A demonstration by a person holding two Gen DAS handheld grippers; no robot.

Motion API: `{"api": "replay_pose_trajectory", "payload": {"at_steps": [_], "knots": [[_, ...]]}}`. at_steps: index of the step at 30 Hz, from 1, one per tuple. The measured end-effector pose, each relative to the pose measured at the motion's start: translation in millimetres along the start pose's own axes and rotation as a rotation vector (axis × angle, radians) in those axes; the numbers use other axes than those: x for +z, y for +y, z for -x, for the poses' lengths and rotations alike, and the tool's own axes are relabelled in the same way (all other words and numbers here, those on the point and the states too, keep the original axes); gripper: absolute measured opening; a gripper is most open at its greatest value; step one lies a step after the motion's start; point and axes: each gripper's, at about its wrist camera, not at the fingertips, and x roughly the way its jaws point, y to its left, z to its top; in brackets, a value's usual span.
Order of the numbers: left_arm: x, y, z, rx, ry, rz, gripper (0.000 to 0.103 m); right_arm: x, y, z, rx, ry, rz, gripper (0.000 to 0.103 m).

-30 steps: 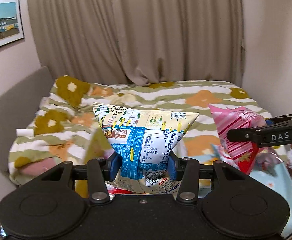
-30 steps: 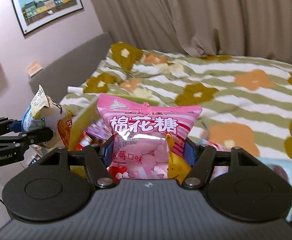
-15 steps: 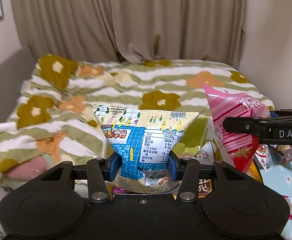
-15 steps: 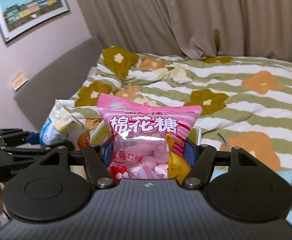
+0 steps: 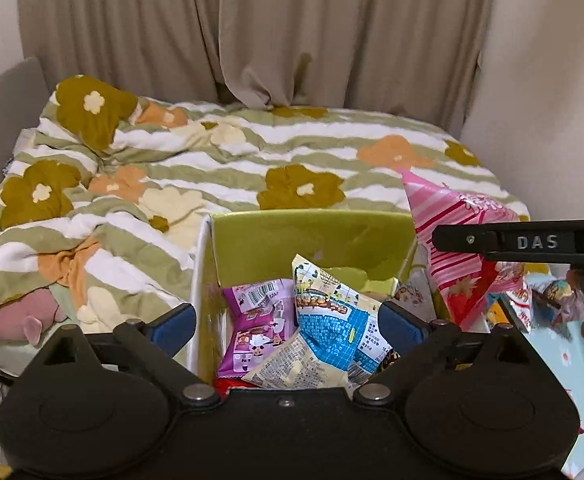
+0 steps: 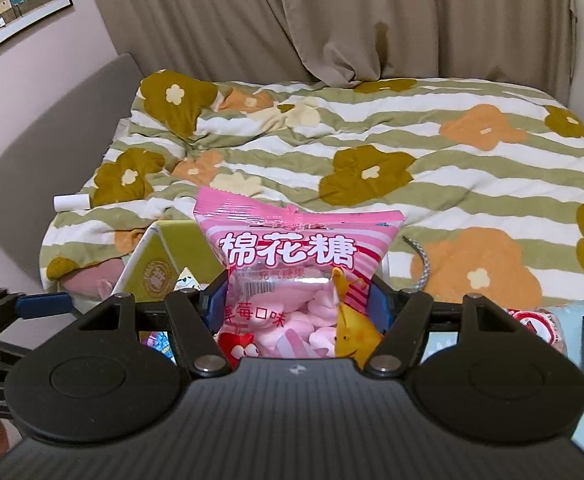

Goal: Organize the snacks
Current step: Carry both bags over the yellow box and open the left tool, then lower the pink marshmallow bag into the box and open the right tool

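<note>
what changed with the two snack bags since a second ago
The left hand-held gripper has just opened its jaws and let go of the blue bag, which now lies in the green box. The right hand-held gripper keeps its hold on the pink bag.

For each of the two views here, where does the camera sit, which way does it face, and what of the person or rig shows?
Left wrist: sits on the left gripper, facing down into the green box; its jaws have just opened, and the blue packet lies below.
Right wrist: sits on the right gripper, facing the bed, jaws shut on the pink marshmallow bag.
Shared: box, bag, bed, curtain; each view shows the other gripper.
</note>
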Motion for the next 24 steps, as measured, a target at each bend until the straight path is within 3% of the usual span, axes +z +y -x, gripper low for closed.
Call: {"api": "replay_pose_trajectory", "payload": {"at_steps": [10,13,14,15,24], "knots": [[3.1,3.7,8.9,0.051,-0.041,0.023,0.1,15.2,11.2,-17.0,0.012,0.005,0.061,0.083],[2.8,2.6,5.3,0.06,-0.029,0.024,0.1,18.0,12.2,-29.4,0.028,0.018,0.063,0.09],[2.3,1.9,4.1,0.064,-0.026,0.021,0.1,18.1,11.1,-32.6,0.035,0.02,0.058,0.101],[1.6,1.9,2.5,0.069,-0.021,0.02,0.1,17.5,10.0,-34.7,0.047,0.019,0.046,0.103],[-9.6,-2.3,0.3,0.081,-0.004,0.039,0.1,9.2,0.9,-36.1,0.079,0.018,-0.002,0.103]]}}
